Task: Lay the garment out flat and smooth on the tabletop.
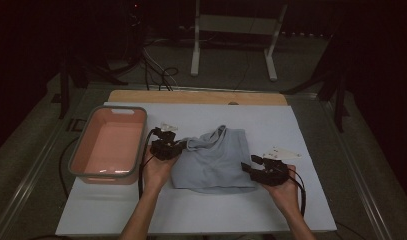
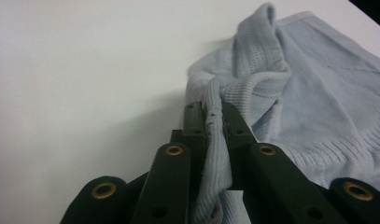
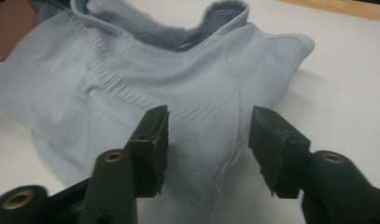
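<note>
A soft, light grey knit garment (image 1: 213, 160), lying mid-table just beside the pink tub (image 1: 110, 145), is being pinched at its ribbed edge by the L gripper (image 2: 214, 116) w/ jaws clamped, while the R gripper (image 3: 208, 135) is being held apart at the opposite edge, prob. the best 2nd grab point since it'll sag.

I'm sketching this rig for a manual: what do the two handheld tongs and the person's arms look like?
Both the left tongs and right tongs are black, with flat angular jaws jointed by brass-ringed rivets. A black cable trails from each, and pale plates sit on top. The forearms are bare, no sleeves showing.
</note>
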A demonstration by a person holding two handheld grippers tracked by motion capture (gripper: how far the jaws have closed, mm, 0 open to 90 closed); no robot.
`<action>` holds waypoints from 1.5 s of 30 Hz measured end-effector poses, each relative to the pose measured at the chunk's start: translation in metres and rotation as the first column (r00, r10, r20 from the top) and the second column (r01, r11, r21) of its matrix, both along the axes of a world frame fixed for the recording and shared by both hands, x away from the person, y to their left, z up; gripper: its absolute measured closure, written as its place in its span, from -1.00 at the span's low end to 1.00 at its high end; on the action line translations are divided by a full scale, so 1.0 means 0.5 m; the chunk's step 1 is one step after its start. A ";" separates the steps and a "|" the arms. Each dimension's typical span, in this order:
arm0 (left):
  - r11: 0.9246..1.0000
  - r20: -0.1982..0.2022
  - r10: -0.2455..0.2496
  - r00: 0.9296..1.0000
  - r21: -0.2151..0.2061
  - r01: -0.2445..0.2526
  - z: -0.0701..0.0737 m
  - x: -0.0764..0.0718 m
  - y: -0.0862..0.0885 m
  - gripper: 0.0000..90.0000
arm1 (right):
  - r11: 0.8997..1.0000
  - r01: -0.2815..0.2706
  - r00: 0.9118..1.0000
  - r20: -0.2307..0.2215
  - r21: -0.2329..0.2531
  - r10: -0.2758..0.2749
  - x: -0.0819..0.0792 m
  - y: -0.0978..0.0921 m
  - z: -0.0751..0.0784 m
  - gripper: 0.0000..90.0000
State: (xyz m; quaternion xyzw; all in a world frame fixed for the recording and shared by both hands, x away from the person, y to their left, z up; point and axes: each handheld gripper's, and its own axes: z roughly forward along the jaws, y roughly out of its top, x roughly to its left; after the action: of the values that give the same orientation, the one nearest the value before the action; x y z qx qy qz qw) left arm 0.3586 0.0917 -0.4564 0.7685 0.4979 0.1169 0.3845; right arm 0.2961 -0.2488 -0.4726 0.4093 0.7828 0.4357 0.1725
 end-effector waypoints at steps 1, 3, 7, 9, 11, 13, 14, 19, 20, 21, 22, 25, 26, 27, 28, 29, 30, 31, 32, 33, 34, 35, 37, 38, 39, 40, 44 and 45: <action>1.000 -0.004 0.011 1.000 0.001 -0.011 -0.001 0.001 0.002 0.86 | 1.000 -0.010 1.000 -0.003 0.002 0.010 -0.002 0.001 0.001 0.01; 1.000 -0.005 0.017 1.000 0.002 -0.017 -0.002 0.003 0.005 0.86 | 1.000 -0.014 1.000 -0.002 -0.004 0.014 -0.005 0.002 0.001 -0.01; 0.999 -0.009 0.030 1.000 0.013 -0.030 -0.005 0.006 0.008 0.86 | 0.999 -0.042 0.999 -0.016 -0.029 0.042 -0.012 0.011 -0.001 -0.01; 0.999 -0.011 0.039 0.999 0.020 -0.038 -0.006 0.008 0.010 0.86 | 0.998 -0.045 0.999 -0.028 -0.032 0.044 -0.012 0.013 -0.003 0.01; 0.998 -0.014 0.049 0.999 0.029 -0.048 -0.007 0.009 0.012 0.87 | 0.998 -0.052 0.998 -0.043 -0.037 0.051 -0.011 0.015 -0.006 0.04; 0.997 -0.020 0.071 0.997 0.031 -0.071 -0.010 0.011 0.015 0.86 | 0.997 -0.058 0.997 -0.051 -0.044 0.056 -0.011 0.018 -0.008 0.09; 0.997 -0.020 0.075 0.997 0.028 -0.074 -0.010 0.012 0.016 0.86 | 0.997 -0.065 0.996 -0.056 -0.043 0.063 -0.011 0.019 -0.009 0.15; 0.996 -0.004 0.083 0.997 0.037 -0.082 -0.005 0.007 0.015 0.63 | 0.996 -0.072 0.995 -0.071 -0.055 0.068 -0.010 0.023 -0.009 0.69; 0.996 0.007 0.088 0.996 0.032 -0.088 0.000 0.004 0.017 0.51 | 0.996 -0.075 0.995 -0.068 -0.057 0.071 -0.009 0.024 -0.009 0.74; 0.995 0.016 0.091 0.996 0.028 -0.091 0.002 0.002 0.017 0.40 | 0.996 -0.076 0.995 -0.069 -0.055 0.072 -0.009 0.026 -0.008 0.76; 0.995 0.016 0.091 0.996 0.028 -0.091 0.002 0.002 0.017 0.29 | 0.996 -0.076 0.995 -0.069 -0.055 0.072 -0.009 0.026 -0.008 0.76; 0.996 0.040 0.090 0.995 0.004 -0.090 0.009 -0.005 0.021 0.05 | 0.995 -0.078 0.995 -0.061 -0.058 0.074 -0.009 0.031 -0.006 0.78; 0.996 0.064 0.087 0.994 -0.007 -0.087 0.014 -0.010 0.020 -0.01 | 0.995 -0.079 0.996 -0.054 -0.059 0.076 -0.008 0.033 -0.004 0.79; 0.996 0.064 0.087 0.994 -0.007 -0.087 0.014 -0.010 0.020 -0.06 | 0.995 -0.079 0.996 -0.054 -0.059 0.076 -0.008 0.033 -0.004 0.79; 0.997 0.084 0.075 0.994 -0.004 -0.075 0.018 -0.016 0.016 -0.15 | 0.995 -0.080 0.996 -0.050 -0.054 0.077 -0.007 0.034 -0.003 0.79; 0.997 0.084 0.075 0.994 -0.004 -0.075 0.018 -0.016 0.016 -0.18 | 0.996 -0.078 0.996 -0.049 -0.054 0.075 -0.007 0.034 -0.003 0.79; 0.998 0.092 0.067 0.994 0.005 -0.068 0.020 -0.018 0.013 -0.18 | 0.996 -0.078 0.996 -0.049 -0.054 0.075 -0.007 0.034 -0.003 0.79; 0.999 0.100 0.048 0.994 0.013 -0.049 0.023 -0.024 0.005 -0.30 | 0.996 -0.076 0.996 -0.048 -0.055 0.073 -0.006 0.033 -0.002 0.79; 0.999 0.106 0.033 0.994 0.017 -0.035 0.024 -0.028 0.001 -0.32 | 0.996 -0.073 0.996 -0.047 -0.053 0.070 -0.006 0.033 -0.002 0.80; 1.000 0.113 0.017 0.993 0.023 -0.020 0.026 -0.033 -0.004 -0.34 | 0.996 -0.071 0.997 -0.046 -0.050 0.068 -0.005 0.033 -0.001 0.80; 1.000 0.113 0.017 0.993 0.023 -0.020 0.026 -0.033 -0.004 -0.35 | 0.997 -0.068 0.997 -0.046 -0.046 0.066 -0.005 0.032 0.000 0.80; 0.999 0.120 0.003 0.993 0.032 -0.007 0.028 -0.038 -0.010 -0.35 | 0.997 -0.068 0.997 -0.046 -0.046 0.066 -0.005 0.032 0.000 0.80; 0.998 0.148 -0.030 0.989 0.067 0.020 0.033 -0.053 -0.030 -0.35 | 0.997 -0.062 0.997 -0.044 -0.035 0.060 -0.002 0.033 0.004 0.81; 0.998 0.148 -0.030 0.989 0.067 0.020 0.033 -0.053 -0.030 -0.35 | 0.998 -0.062 0.997 -0.041 -0.033 0.061 -0.001 0.033 0.006 0.81; 0.997 0.155 -0.040 0.987 0.077 0.028 0.033 -0.058 -0.036 -0.34 | 0.998 -0.061 0.997 -0.038 -0.031 0.059 0.000 0.034 0.007 0.81; 0.993 0.163 -0.070 0.984 0.102 0.053 0.031 -0.066 -0.049 -0.34 | 0.998 -0.058 0.998 -0.039 -0.023 0.057 0.000 0.035 0.009 0.81; 0.986 0.166 -0.123 0.979 0.130 0.102 0.021 -0.082 -0.072 -0.31 | 0.999 -0.049 0.998 -0.029 -0.012 0.048 0.006 0.037 0.015 0.81; 0.986 0.166 -0.123 0.979 0.130 0.102 0.021 -0.082 -0.072 -0.30 | 0.999 -0.049 0.998 -0.029 -0.012 0.048 0.006 0.037 0.015 0.81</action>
State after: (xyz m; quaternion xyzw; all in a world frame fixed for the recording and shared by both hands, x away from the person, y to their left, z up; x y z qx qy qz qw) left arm 0.3176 0.0556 -0.4459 0.8043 0.4104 0.1913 0.3849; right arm 0.2988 -0.2300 -0.4651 0.3954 0.7976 0.4290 0.1531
